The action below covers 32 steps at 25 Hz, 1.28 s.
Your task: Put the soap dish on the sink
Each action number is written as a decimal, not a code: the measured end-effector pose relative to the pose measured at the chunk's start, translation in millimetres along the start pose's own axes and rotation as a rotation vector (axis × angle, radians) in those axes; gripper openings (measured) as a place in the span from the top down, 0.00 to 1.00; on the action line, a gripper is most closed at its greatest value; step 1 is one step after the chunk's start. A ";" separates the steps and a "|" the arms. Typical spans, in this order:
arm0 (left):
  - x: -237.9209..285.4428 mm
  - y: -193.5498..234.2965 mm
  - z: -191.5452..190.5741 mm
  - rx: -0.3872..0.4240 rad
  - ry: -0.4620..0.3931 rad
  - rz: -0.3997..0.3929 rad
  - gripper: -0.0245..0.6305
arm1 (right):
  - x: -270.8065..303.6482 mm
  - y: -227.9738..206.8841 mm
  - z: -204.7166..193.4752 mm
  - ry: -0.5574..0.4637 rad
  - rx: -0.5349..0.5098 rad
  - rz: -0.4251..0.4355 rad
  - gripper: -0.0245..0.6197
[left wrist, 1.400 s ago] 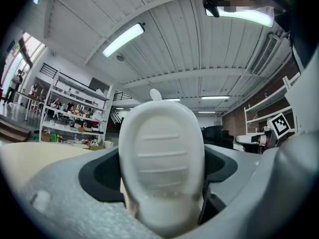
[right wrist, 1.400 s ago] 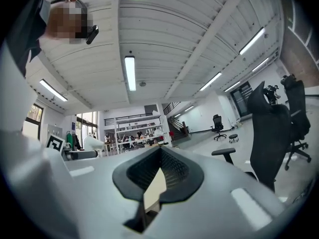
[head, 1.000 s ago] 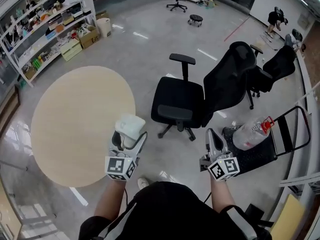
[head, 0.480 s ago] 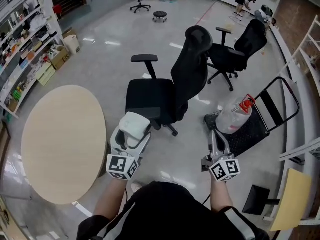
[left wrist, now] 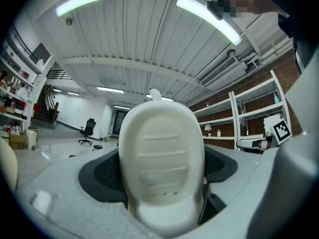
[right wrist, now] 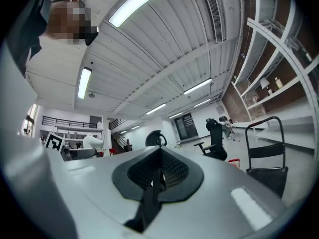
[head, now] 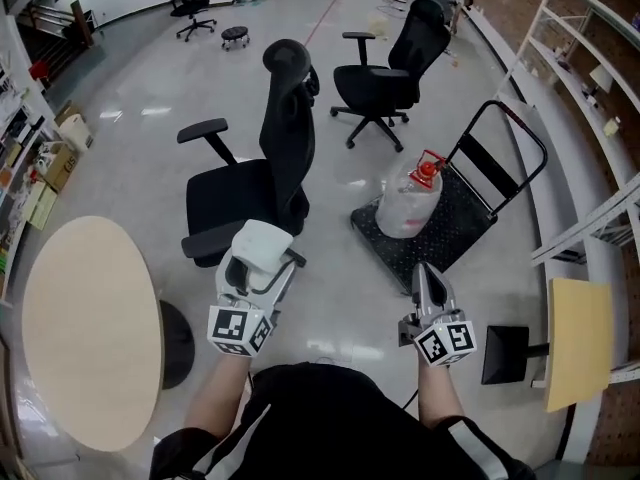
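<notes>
My left gripper [head: 262,251] is shut on a white soap dish [head: 260,243] and carries it in front of me at waist height. In the left gripper view the soap dish [left wrist: 160,163] fills the gap between the jaws, ribbed face toward the camera. My right gripper [head: 427,280] sits at the lower right of the head view, its jaws pressed together with nothing between them; in the right gripper view the right gripper [right wrist: 159,171] shows its dark pads meeting. No sink is in view.
A black office chair [head: 250,183] stands just ahead of the left gripper. A hand cart [head: 455,213] carrying a large water bottle [head: 407,203] is ahead of the right gripper. A round wooden table [head: 80,328] is at left; metal shelving [head: 590,78] lines the right wall.
The whole view has swung to the right: the round table slid off to the left, the cart and shelving came in. Both grippers keep their pose, the soap dish still held.
</notes>
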<state>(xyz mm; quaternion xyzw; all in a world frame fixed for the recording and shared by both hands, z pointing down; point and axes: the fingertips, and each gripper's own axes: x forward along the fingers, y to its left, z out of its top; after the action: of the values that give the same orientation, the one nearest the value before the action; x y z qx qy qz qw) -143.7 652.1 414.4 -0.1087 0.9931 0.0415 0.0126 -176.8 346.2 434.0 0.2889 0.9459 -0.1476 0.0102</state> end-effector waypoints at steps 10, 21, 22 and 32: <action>68.2 -85.4 -34.0 0.002 0.028 -0.253 0.24 | -81.2 -68.9 3.2 -0.064 -0.025 -0.250 0.95; 131.0 -182.0 -48.6 -0.007 0.068 -0.491 0.24 | -155.5 -119.5 21.4 -0.108 -0.028 -0.490 0.95; 138.1 -190.2 -50.0 -0.008 0.068 -0.513 0.24 | -159.5 -124.5 22.9 -0.111 -0.031 -0.510 0.95; 228.8 -274.0 -46.4 -0.012 0.056 -0.699 0.24 | -179.5 -189.5 57.2 -0.181 -0.071 -0.659 0.95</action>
<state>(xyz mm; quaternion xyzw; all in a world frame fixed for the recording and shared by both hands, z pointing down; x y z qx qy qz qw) -308.4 332.4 431.0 -0.4432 0.8956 0.0376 -0.0020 -135.2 82.7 449.8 -0.0468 0.9882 -0.1348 0.0558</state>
